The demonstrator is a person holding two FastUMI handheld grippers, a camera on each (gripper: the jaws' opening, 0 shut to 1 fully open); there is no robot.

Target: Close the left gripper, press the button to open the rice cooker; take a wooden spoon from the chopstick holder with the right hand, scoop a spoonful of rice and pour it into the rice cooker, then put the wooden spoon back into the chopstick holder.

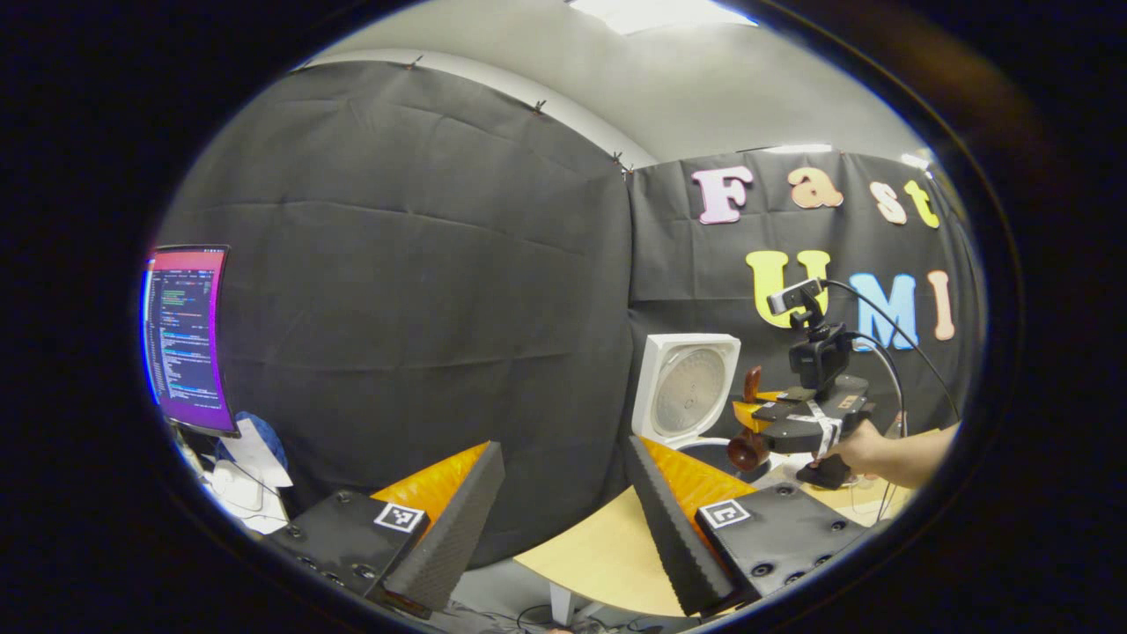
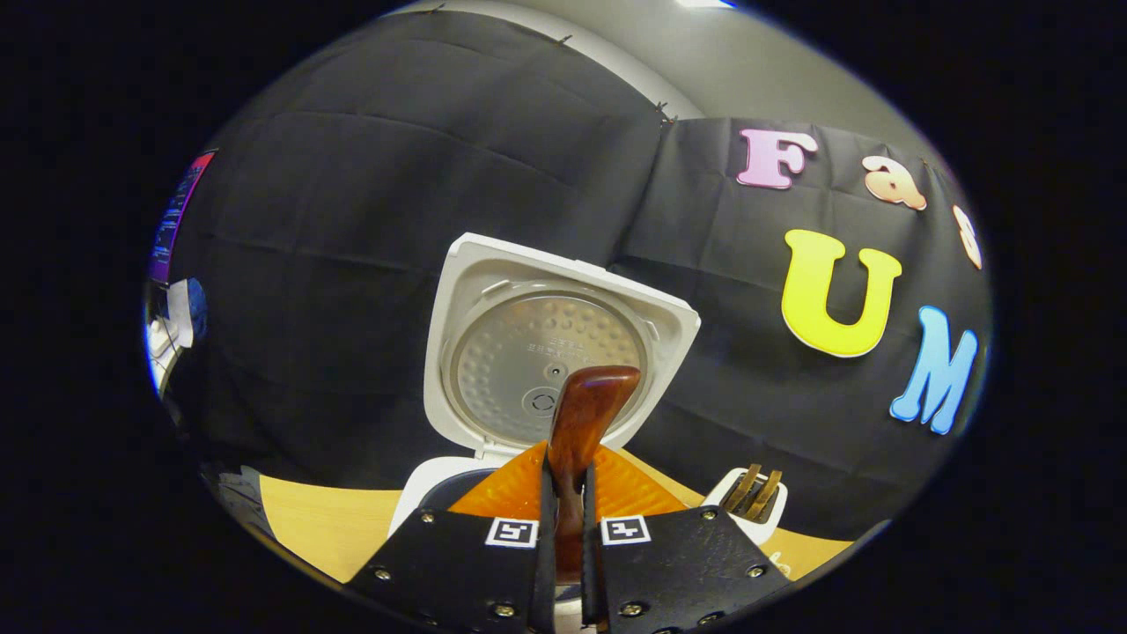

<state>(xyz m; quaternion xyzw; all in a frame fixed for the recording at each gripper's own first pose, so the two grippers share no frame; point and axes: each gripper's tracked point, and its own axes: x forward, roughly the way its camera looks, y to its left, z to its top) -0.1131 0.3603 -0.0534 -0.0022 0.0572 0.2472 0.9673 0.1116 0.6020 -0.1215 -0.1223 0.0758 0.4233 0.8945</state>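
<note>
I am pinching the spoon [image 2: 577, 423] tight in my right gripper [image 2: 563, 528] over the open cooker [image 2: 493, 299], my left gripper [image 1: 563, 511] is hanging wide open, and next I think I must tip the rice in, then go to the holder [image 2: 748, 506]

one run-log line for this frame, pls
lid: rice cooker lid open | right gripper: shut on wooden spoon over cooker | left gripper: open, off to the side | chopstick holder: utensils inside

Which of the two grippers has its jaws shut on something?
The right gripper: its jaws clamp the wooden spoon before the open rice cooker. The left gripper stands open, holding nothing.
</note>
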